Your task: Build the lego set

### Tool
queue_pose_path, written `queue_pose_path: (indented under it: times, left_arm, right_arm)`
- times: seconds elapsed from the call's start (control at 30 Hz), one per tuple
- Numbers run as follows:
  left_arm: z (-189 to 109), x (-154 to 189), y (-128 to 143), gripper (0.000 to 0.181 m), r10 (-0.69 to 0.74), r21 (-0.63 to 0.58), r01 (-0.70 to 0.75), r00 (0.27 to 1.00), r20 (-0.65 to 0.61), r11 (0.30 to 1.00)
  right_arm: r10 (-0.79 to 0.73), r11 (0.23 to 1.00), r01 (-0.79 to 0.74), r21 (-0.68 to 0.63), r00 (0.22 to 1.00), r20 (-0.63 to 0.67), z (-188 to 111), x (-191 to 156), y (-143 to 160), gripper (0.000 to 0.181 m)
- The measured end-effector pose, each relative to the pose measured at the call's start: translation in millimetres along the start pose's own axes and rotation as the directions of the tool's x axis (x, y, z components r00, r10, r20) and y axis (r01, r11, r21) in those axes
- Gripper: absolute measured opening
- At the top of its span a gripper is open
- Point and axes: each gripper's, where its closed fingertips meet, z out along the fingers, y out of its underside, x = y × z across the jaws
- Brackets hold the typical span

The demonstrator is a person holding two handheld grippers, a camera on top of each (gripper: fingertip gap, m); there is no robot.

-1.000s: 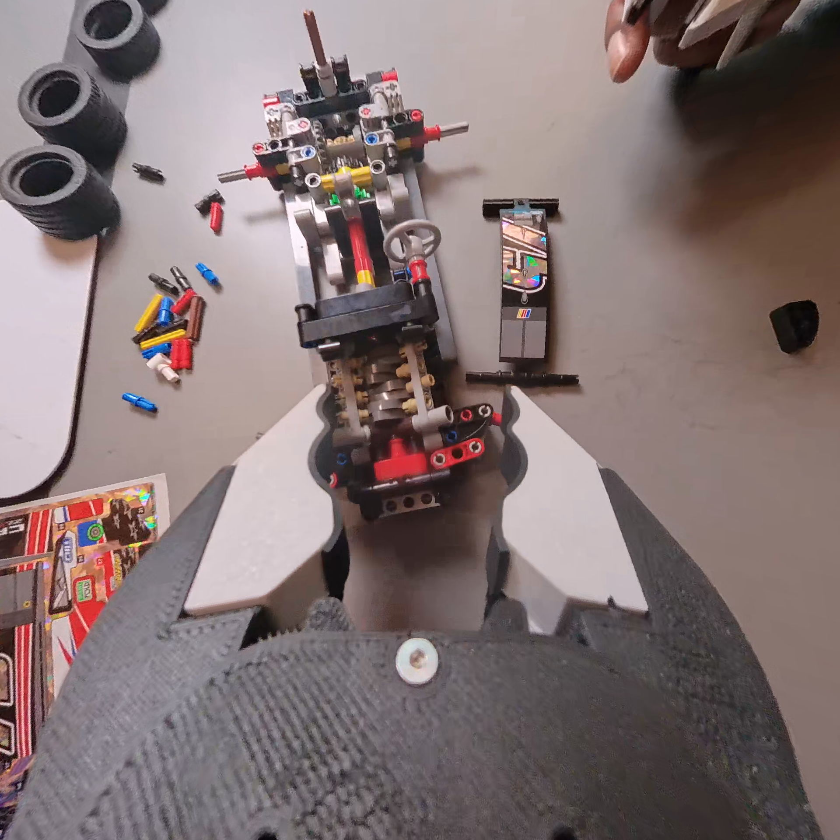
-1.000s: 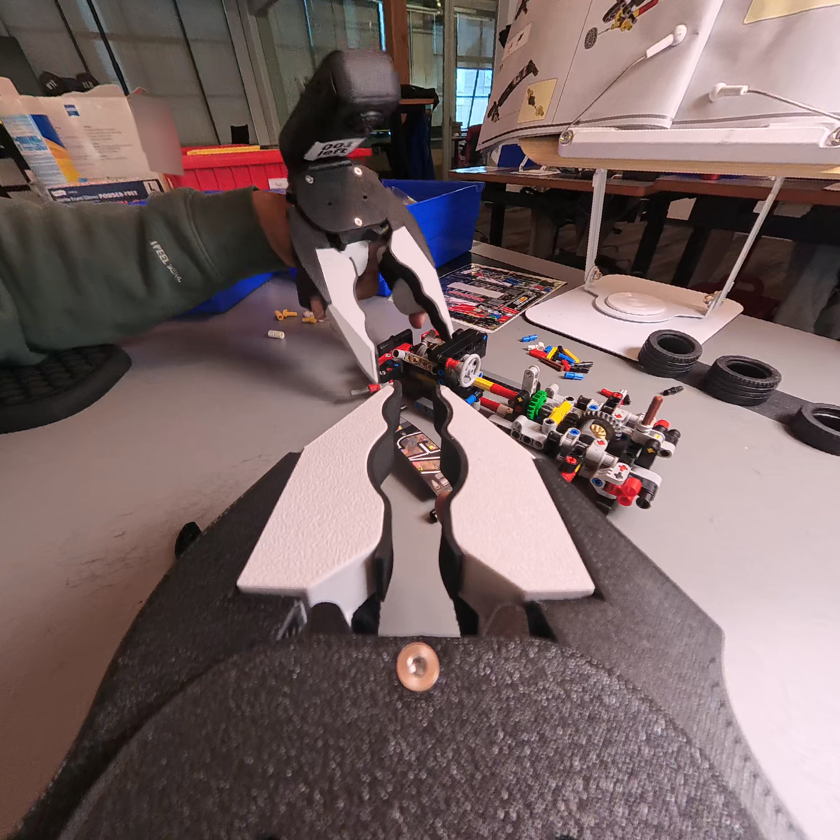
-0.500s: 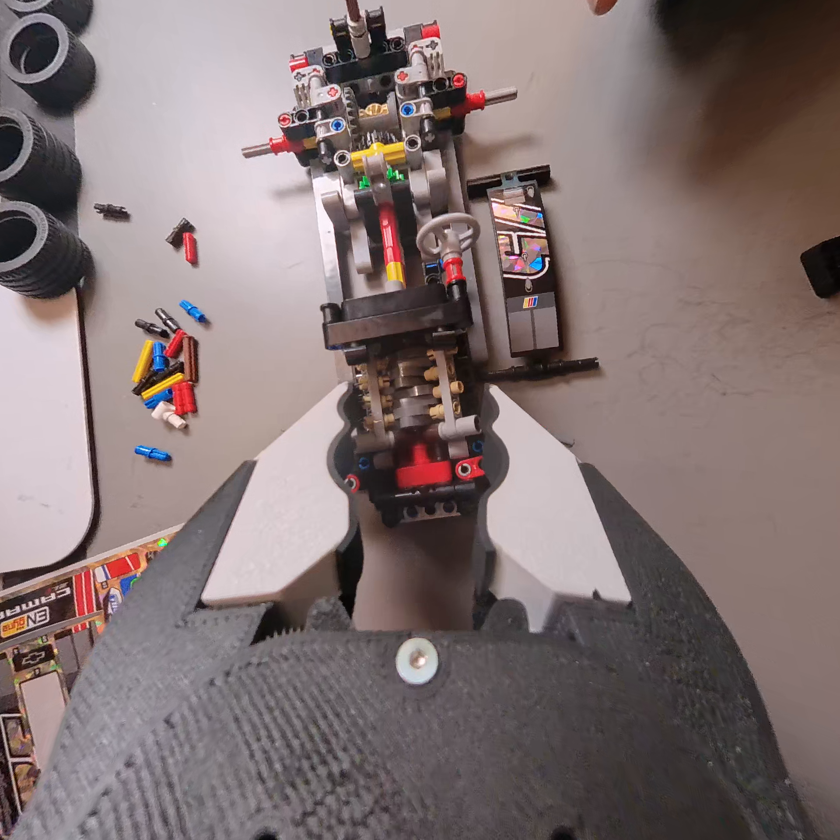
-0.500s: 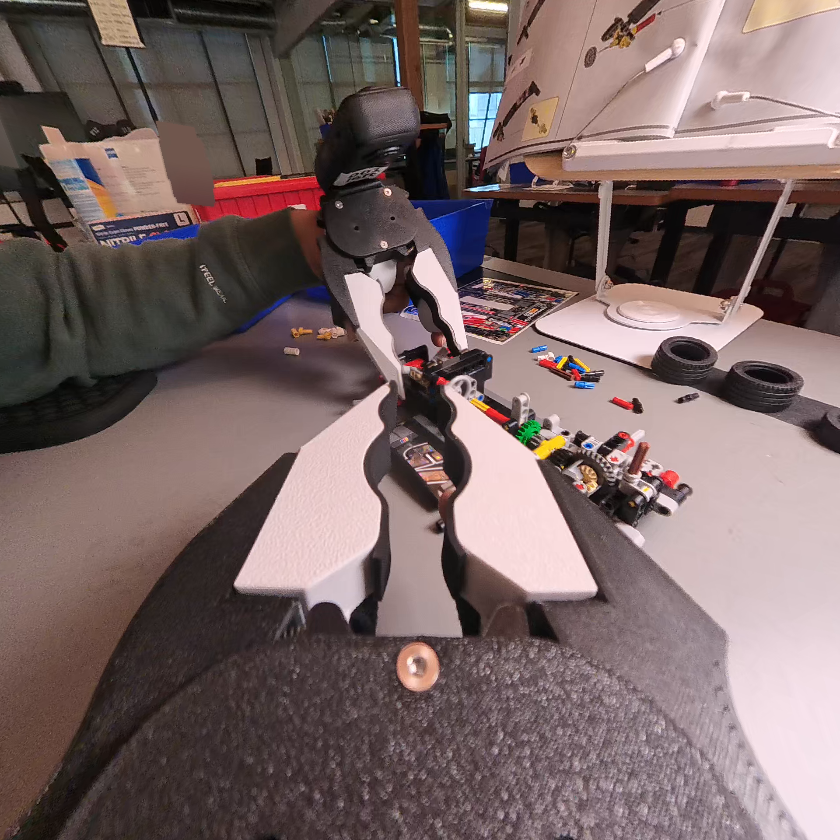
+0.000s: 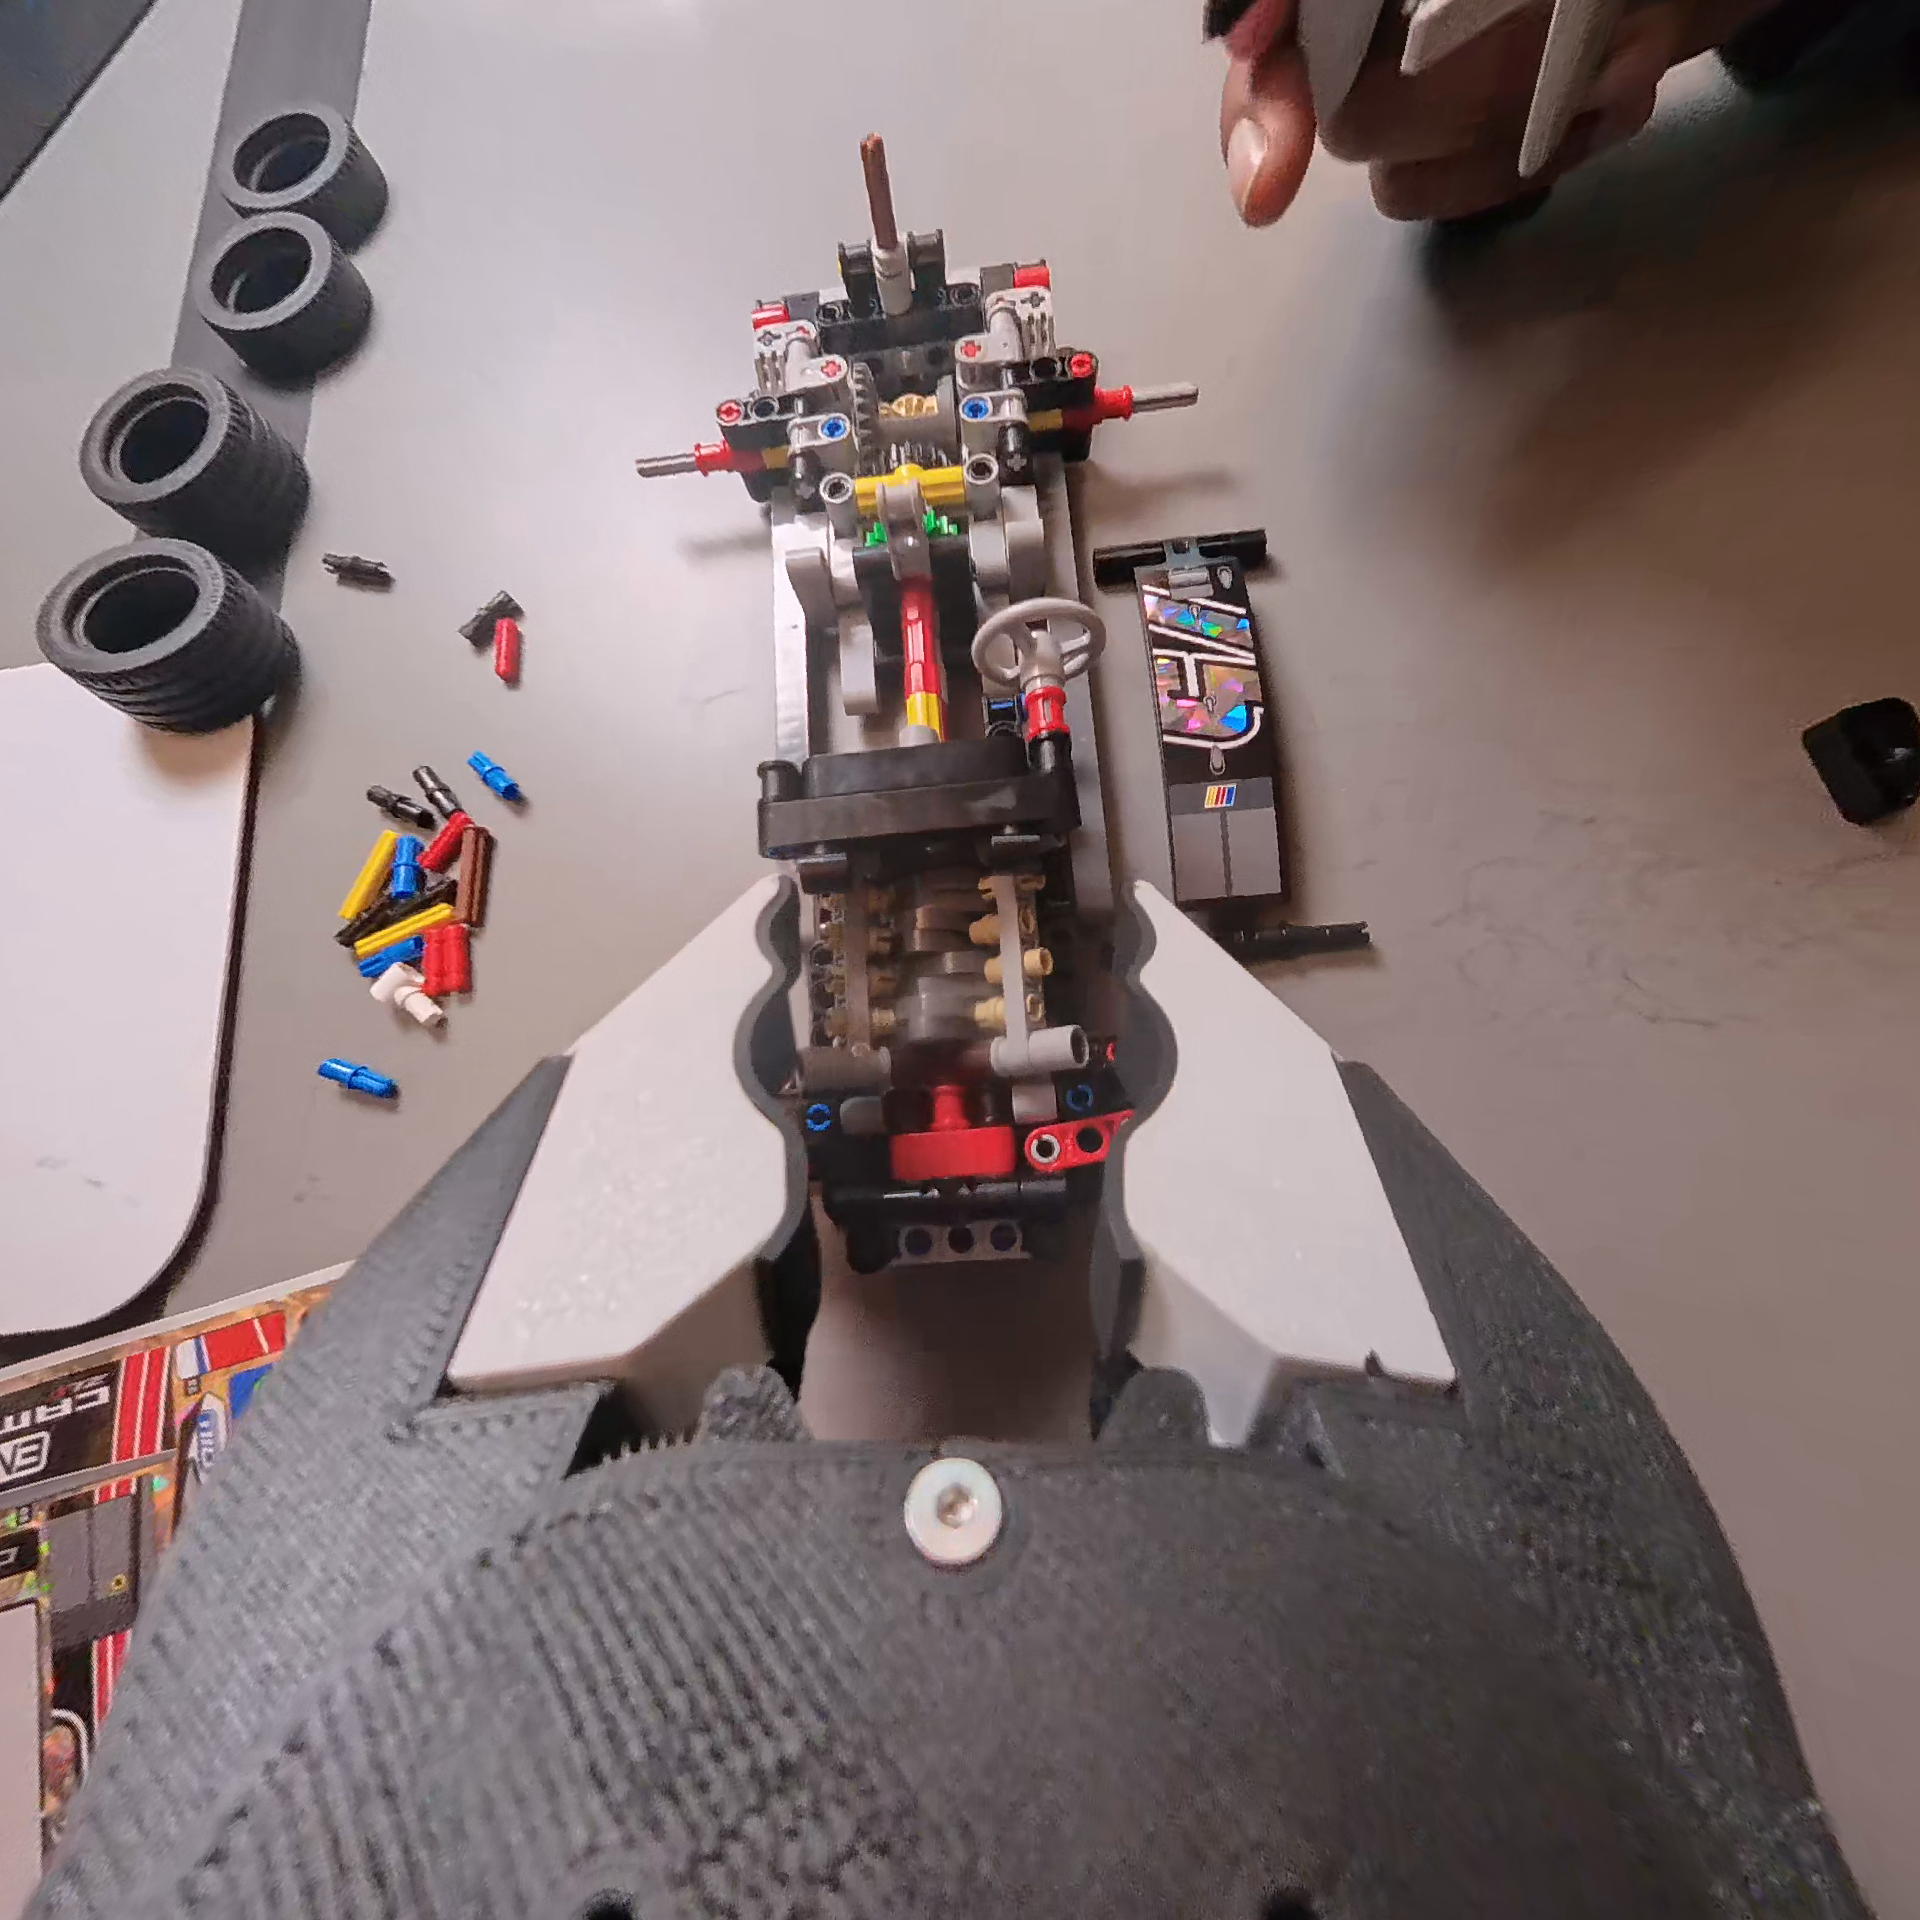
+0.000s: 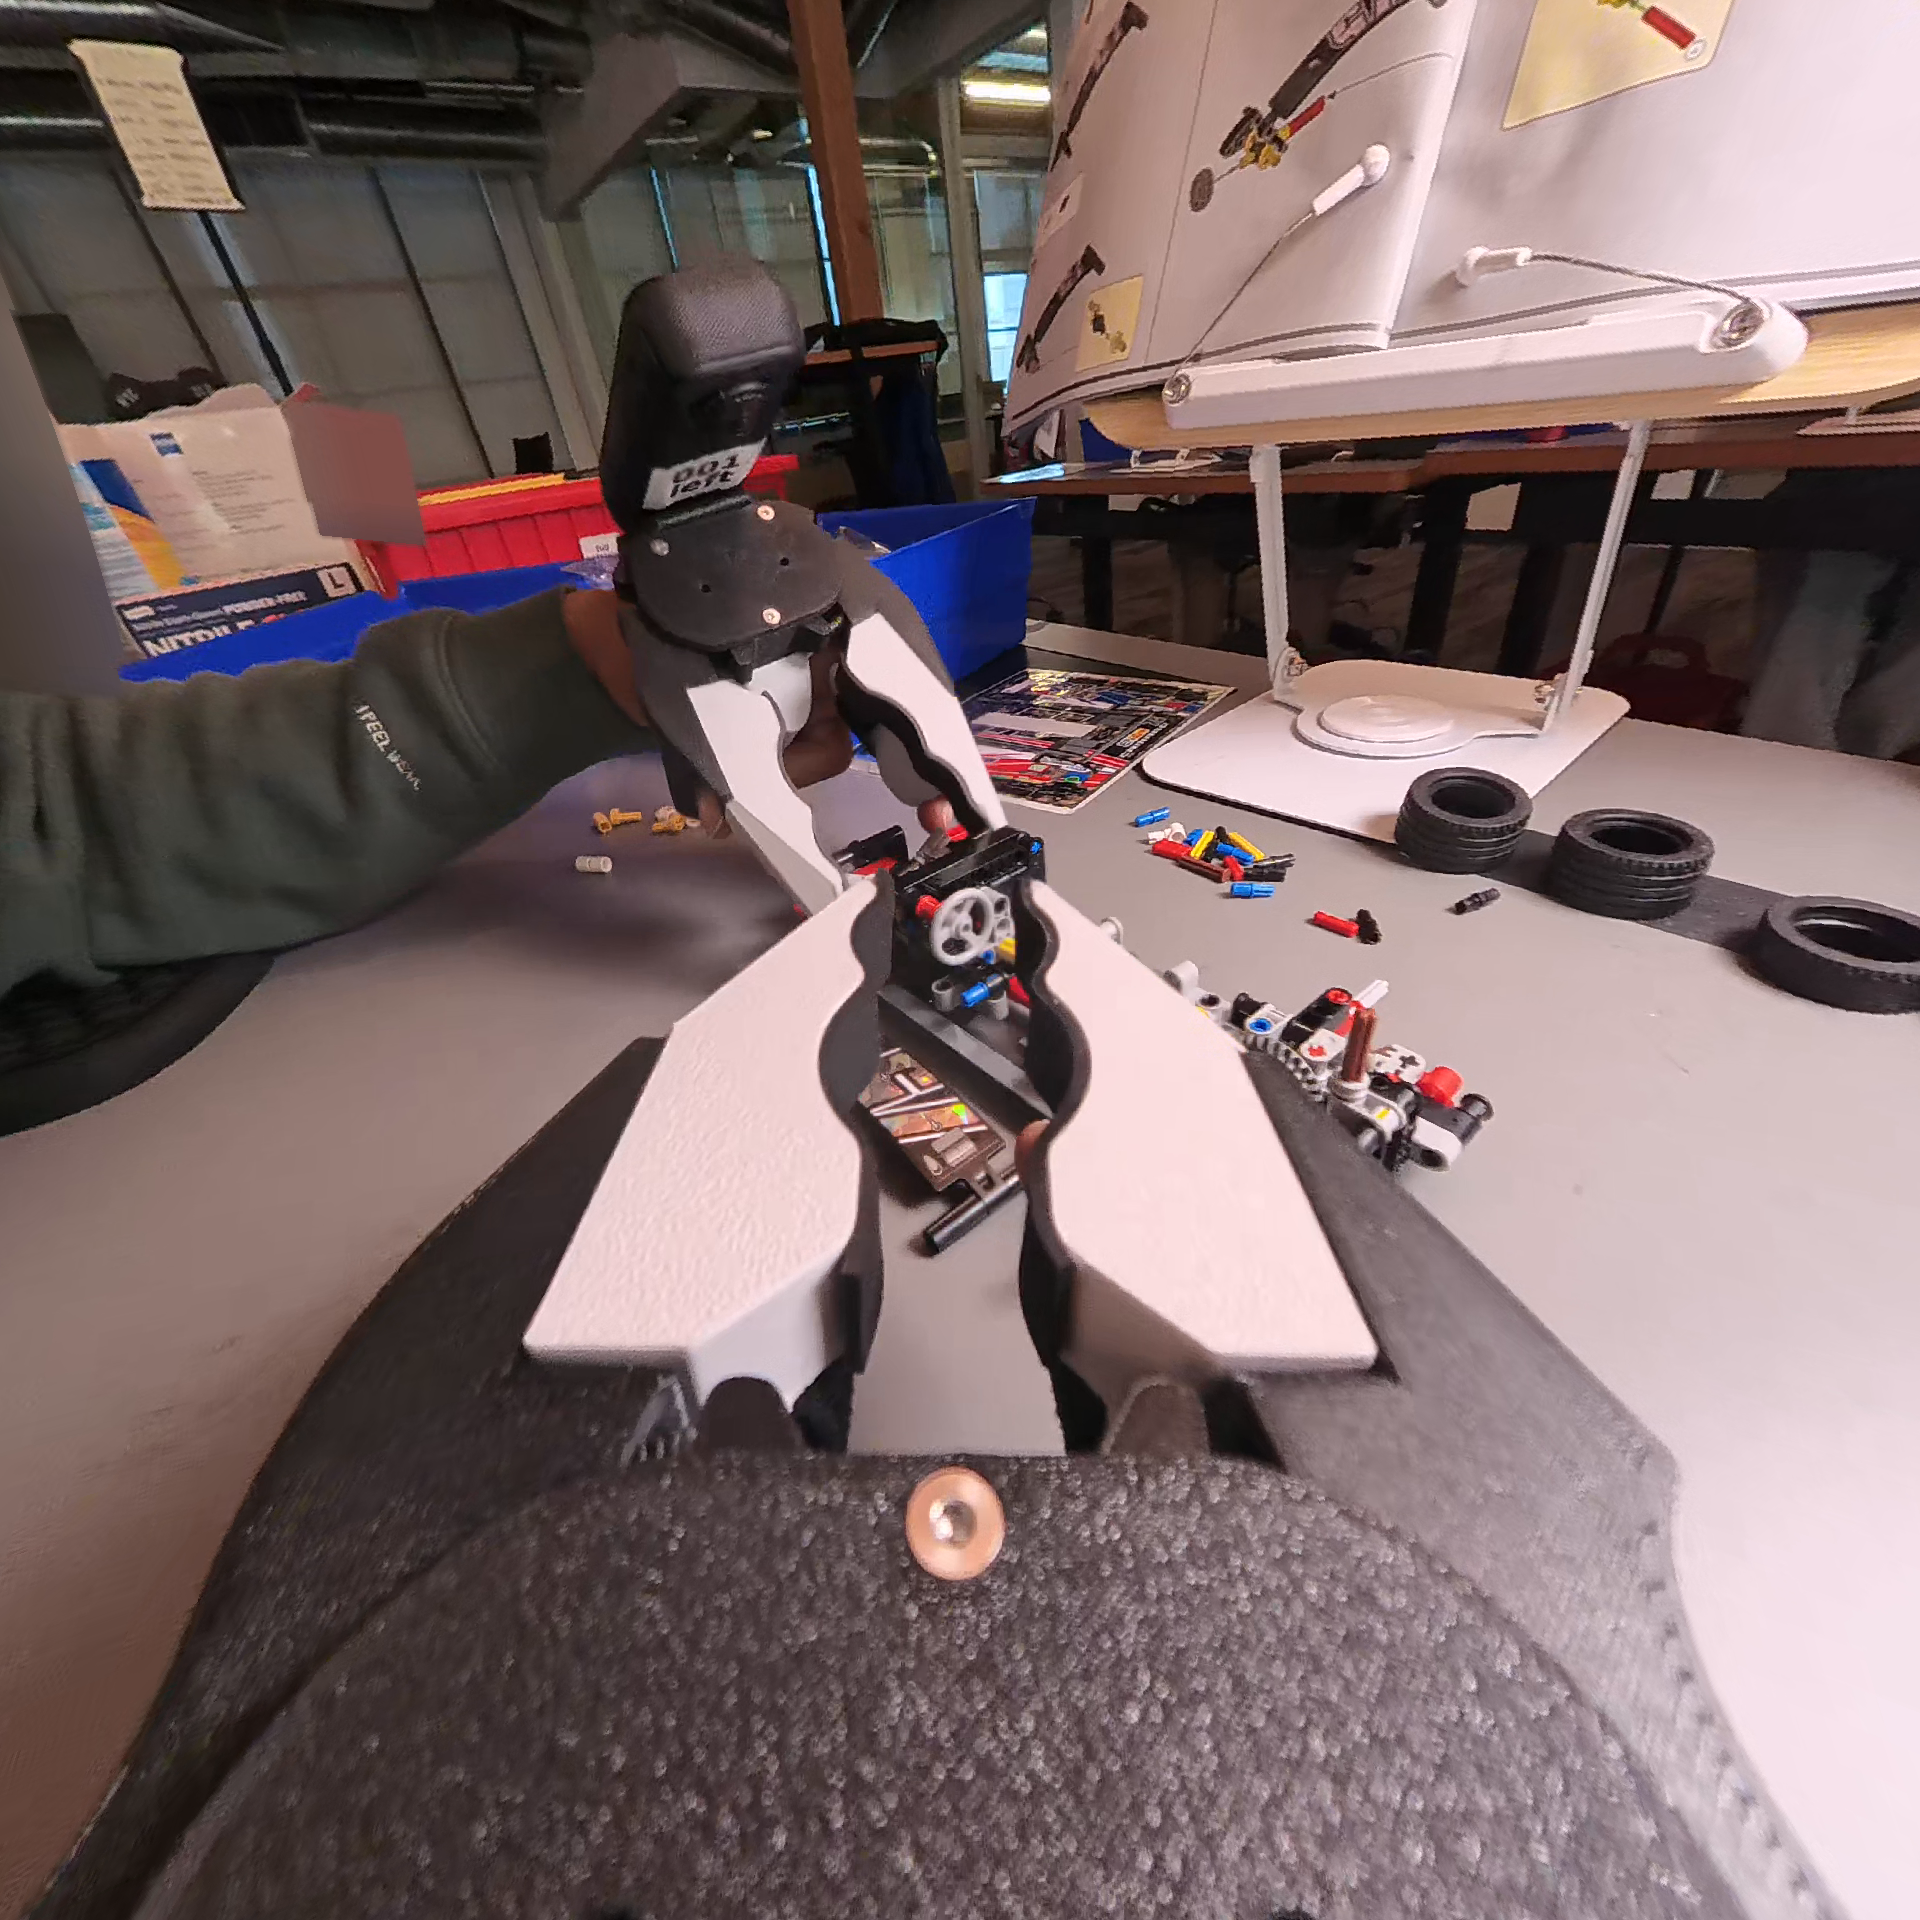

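Note:
The lego car chassis (image 5: pixel 914 665) lies lengthways on the grey table, with a grey steering wheel and a red shaft on it. My left gripper (image 5: pixel 956 914) is shut on its near engine end, one finger on each side. In the right wrist view the left gripper (image 6: pixel 904 857) comes down onto the chassis (image 6: pixel 966 925) from the far side. My right gripper (image 6: pixel 956 894) hovers low beside the chassis, fingers slightly apart and empty. A black stickered panel (image 5: pixel 1210 727) lies right of the chassis and shows below the right gripper's fingers (image 6: pixel 930 1127). A black axle (image 6: pixel 966 1216) lies by it.
Several black tyres (image 5: pixel 166 634) stand at the left by a white stand base (image 5: pixel 104 987). A pile of loose coloured pins (image 5: pixel 416 904) lies between them and the chassis. A sticker sheet (image 5: pixel 104 1455) is near left. A small black piece (image 5: pixel 1865 758) sits far right. The instruction booklet (image 6: pixel 1455 156) stands on its holder. Tip to tip, the grippers are about 12 cm apart.
My left gripper's fingers have closed in on the chassis's engine end. My right gripper has swung round beside the steering wheel, and its hand shows again at the left view's top right.

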Motion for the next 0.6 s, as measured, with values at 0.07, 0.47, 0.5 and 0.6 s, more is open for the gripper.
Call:
queue_pose_path:
  times: [0.07, 0.47, 0.5, 0.6]
  left_arm:
    - [3.6, -2.0, 3.2, 0.056, 0.009, -0.017, -0.009, 1.000, 0.021, 1.000]
    - [-101.0, -32.5, -54.3, 0.054, -0.121, 0.349, 0.045, 0.972, 0.201, 0.936]
    - [-116.7, -33.0, -55.1, 0.054, -0.137, 0.363, 0.051, 0.967, 0.215, 0.930]
    - [-154.8, -40.0, -38.6, 0.041, -0.159, 0.307, 0.046, 0.922, 0.353, 0.950]
  right_arm:
    - [0.008, 1.000, -0.008, 0.001, 1.000, -0.005, 0.1, 1.8, -0.1, 0.019]
    - [-0.052, 0.998, 0.052, -0.030, 0.999, 0.009, 0.6, -9.9, 3.1, 0.019]
    - [-0.046, 0.998, 0.047, -0.030, 0.999, 0.016, -0.3, -11.8, 2.7, 0.018]
    - [-0.032, 0.999, 0.033, -0.013, 0.999, 0.031, -5.0, -16.9, -1.5, 0.018]
